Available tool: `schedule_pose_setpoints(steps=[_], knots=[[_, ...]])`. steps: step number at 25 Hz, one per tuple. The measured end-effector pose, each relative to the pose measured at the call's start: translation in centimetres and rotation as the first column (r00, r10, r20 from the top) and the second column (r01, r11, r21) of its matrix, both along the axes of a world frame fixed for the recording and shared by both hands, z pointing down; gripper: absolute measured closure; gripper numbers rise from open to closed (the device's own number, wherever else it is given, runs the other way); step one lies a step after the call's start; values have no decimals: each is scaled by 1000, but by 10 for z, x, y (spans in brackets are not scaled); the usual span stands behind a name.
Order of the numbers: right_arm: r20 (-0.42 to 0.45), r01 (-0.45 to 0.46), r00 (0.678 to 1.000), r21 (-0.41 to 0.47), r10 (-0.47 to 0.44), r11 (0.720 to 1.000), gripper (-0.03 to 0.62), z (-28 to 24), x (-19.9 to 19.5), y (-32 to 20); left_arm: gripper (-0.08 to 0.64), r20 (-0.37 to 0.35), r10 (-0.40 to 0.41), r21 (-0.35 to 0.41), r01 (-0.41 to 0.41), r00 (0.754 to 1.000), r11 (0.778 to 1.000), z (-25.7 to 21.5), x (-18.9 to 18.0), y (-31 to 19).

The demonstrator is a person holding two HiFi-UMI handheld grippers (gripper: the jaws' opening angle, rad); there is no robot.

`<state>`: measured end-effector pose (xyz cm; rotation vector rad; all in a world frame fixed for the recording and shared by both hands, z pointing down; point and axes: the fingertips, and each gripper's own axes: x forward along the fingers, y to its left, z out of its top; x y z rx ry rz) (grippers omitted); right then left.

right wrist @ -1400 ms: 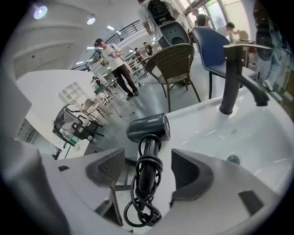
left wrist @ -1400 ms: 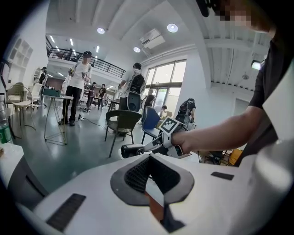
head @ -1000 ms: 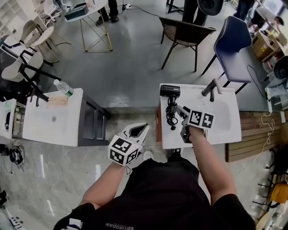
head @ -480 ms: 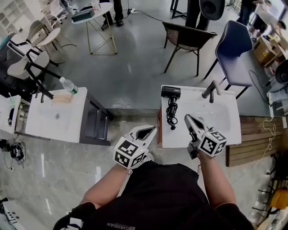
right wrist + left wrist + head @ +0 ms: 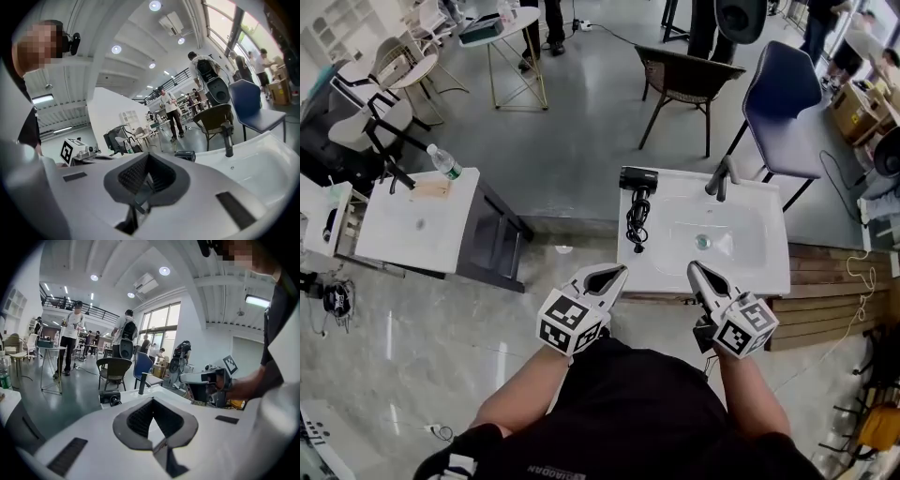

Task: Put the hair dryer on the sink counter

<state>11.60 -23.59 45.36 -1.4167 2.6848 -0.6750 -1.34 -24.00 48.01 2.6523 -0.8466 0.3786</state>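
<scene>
The black hair dryer lies on the left part of the white sink counter, its coiled cord stretched toward me. It also shows small in the left gripper view and the right gripper view. My right gripper hovers over the counter's near edge, well back from the dryer, shut and empty. My left gripper hangs just off the counter's near left corner, its tips together with nothing between them. In their own views, the left gripper and the right gripper each point over the counter.
A dark faucet stands behind the basin. A second white counter with a water bottle is at the left. A brown chair and a blue chair stand beyond the sink. People stand farther off.
My right gripper pulled back from beside the dryer's cord to the counter's near edge and closed empty. The left gripper moved up toward the counter's corner. The dryer stayed put.
</scene>
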Motion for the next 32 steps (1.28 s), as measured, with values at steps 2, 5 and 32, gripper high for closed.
schedule_pose_setpoints(steps=[2,5,32], knots=[[6,-2,1000,22,2,1000,588,-5,13,19,560,-7,-3,5,3,1000,1000,-5,14,16],[40,7,999,33,-9,999,588,-11,29,48,560,-31,-8,-11,8,999,1000,-11,34,43],[83,39,996,-20,-37,999,589,1,56,163,560,48,-104,-2,104,993,995,-24,35,161]])
